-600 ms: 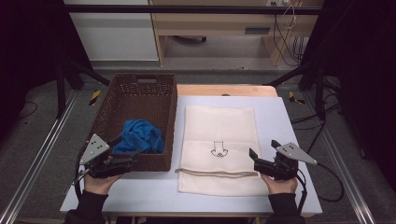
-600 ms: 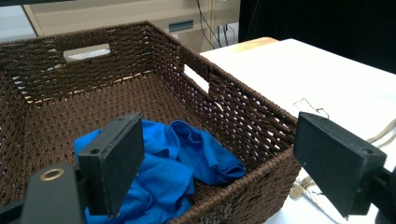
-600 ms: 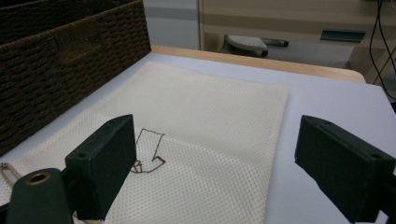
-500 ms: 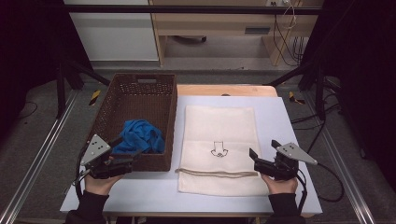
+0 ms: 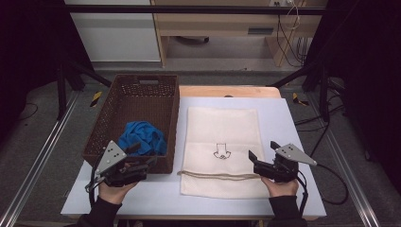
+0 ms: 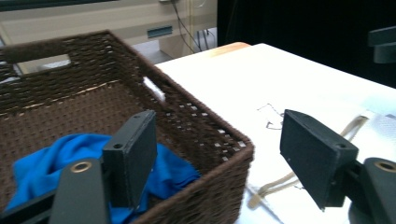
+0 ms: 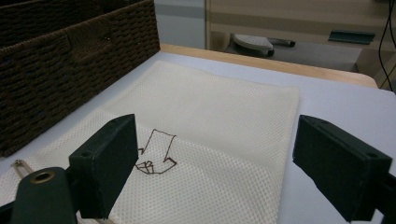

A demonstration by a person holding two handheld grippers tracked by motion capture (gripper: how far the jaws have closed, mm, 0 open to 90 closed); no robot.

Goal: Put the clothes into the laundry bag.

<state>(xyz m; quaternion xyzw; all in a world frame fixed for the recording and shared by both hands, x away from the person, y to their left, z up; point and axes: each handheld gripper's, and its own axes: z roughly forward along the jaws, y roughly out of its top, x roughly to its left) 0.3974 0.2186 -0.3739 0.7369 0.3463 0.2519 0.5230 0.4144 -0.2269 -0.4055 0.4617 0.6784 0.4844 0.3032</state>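
Note:
A brown wicker basket [image 5: 137,101] stands on the left of the white table [image 5: 293,123], with a crumpled blue cloth [image 5: 142,137] in its near end. Beside it lies a flat cream mesh bag [image 5: 222,137] with a small dark print and a drawstring [image 5: 217,175] across its near end. My left gripper [image 5: 142,158] is open at the basket's near right corner [image 6: 233,154]; the blue cloth [image 6: 42,163] lies past its left jaw. My right gripper [image 5: 264,151] is open and empty, low over the bag's near right part [image 7: 210,112].
A wooden strip [image 5: 227,91] borders the table's far edge. Metal rails and dark stand legs [image 5: 71,75] run along both sides on the floor. A desk with cables [image 5: 283,23] stands behind. The basket's wall [image 7: 70,60] rises left of the right gripper.
My left gripper has shifted slightly to the right along the basket's near wall. The right gripper, the bag and the cloth have kept still.

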